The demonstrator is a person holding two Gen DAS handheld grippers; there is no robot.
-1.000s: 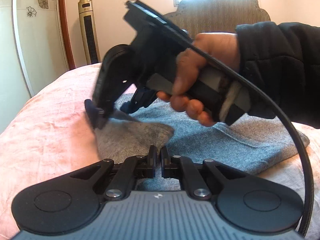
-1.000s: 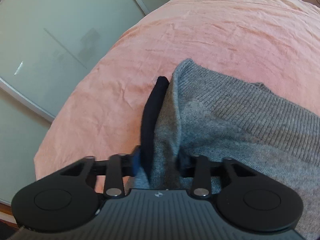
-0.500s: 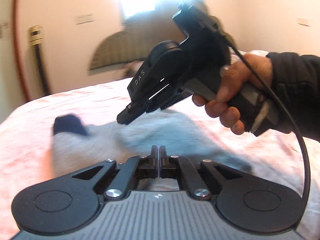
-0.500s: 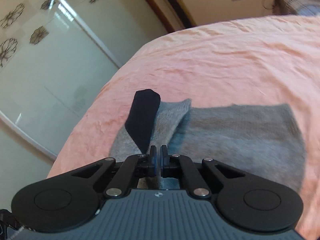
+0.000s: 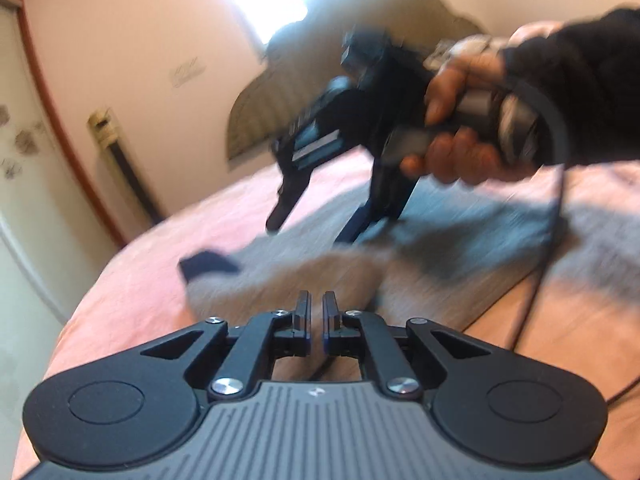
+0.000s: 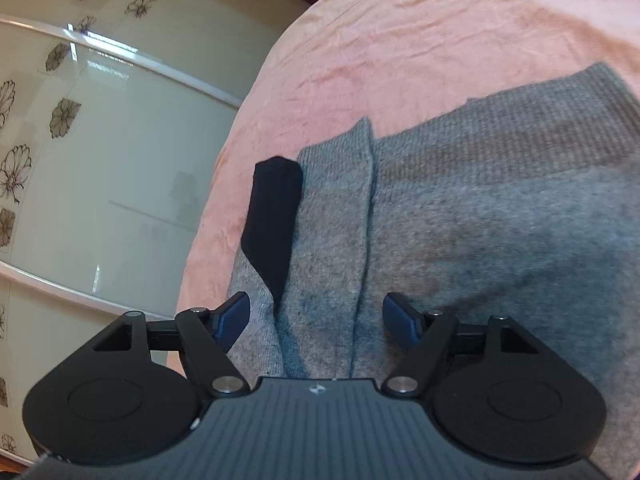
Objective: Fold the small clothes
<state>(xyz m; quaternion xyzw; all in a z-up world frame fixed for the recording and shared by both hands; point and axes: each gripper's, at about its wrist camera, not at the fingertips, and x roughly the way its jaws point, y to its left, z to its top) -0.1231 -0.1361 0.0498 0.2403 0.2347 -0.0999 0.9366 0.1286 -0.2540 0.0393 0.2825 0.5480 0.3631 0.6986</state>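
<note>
One grey knit sweater [image 6: 460,216] lies on the bed [image 6: 420,40], spread over its pink cover, with a sleeve folded in along the body and a dark navy cuff [image 6: 272,220] showing at the sleeve's end. The fold looks partly done: the sleeve is tucked and the body lies fairly flat, but the garment is not yet a compact stack, so at least one more fold across the body seems left.

The right hand-held gripper [image 6: 316,316] hangs just above the folded sleeve with its fingers spread wide, holding nothing. The left hand-held gripper [image 5: 316,316] hovers over the near edge of the sweater; its fingers are almost together with a narrow gap and nothing between them.

By count: one sweater, one visible dark cuff, two hand-held grippers. No other garments are in view.
</note>
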